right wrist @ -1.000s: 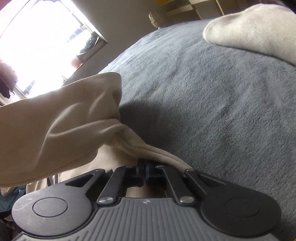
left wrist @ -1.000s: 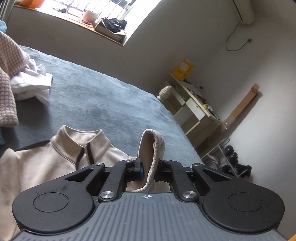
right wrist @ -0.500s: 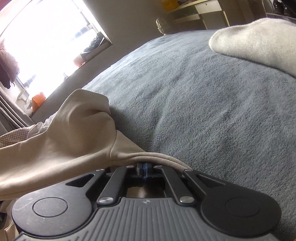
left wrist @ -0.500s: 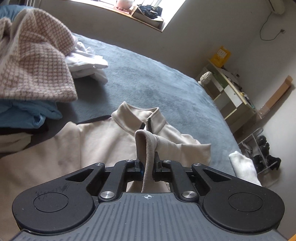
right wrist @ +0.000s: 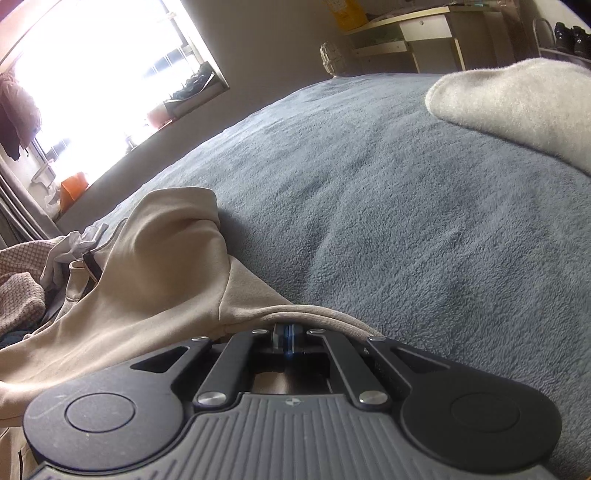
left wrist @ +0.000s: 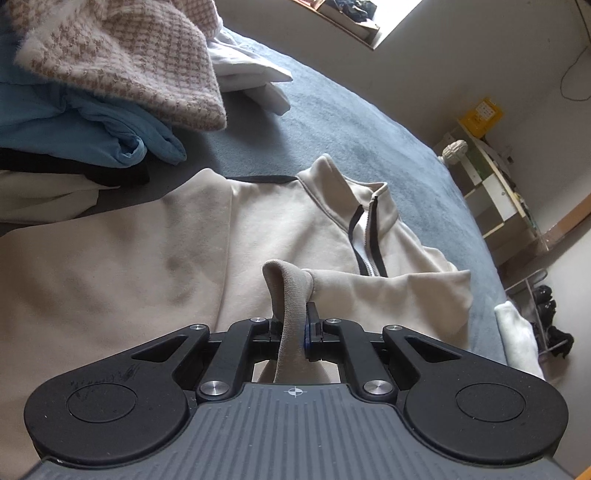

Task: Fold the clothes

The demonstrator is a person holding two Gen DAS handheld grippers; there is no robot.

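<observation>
Sleeve cuff (left wrist: 291,295) has come over the beige sweatshirt (left wrist: 147,266) mid-frame; left gripper (left wrist: 295,325) jaws pinching it. Right gripper (right wrist: 287,338) pinches the sweatshirt's hem (right wrist: 314,314), lower centre, on the grey blanket (right wrist: 406,221).

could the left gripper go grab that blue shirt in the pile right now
Probably not yet: the left gripper is shut on the beige sweatshirt cuff, and the blue shirt lies under the houndstooth knit.

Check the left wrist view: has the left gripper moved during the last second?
Yes. The left gripper, shut on the beige cuff, has swung away from the window and tilted down over the sweatshirt, toward the clothes pile.
</observation>
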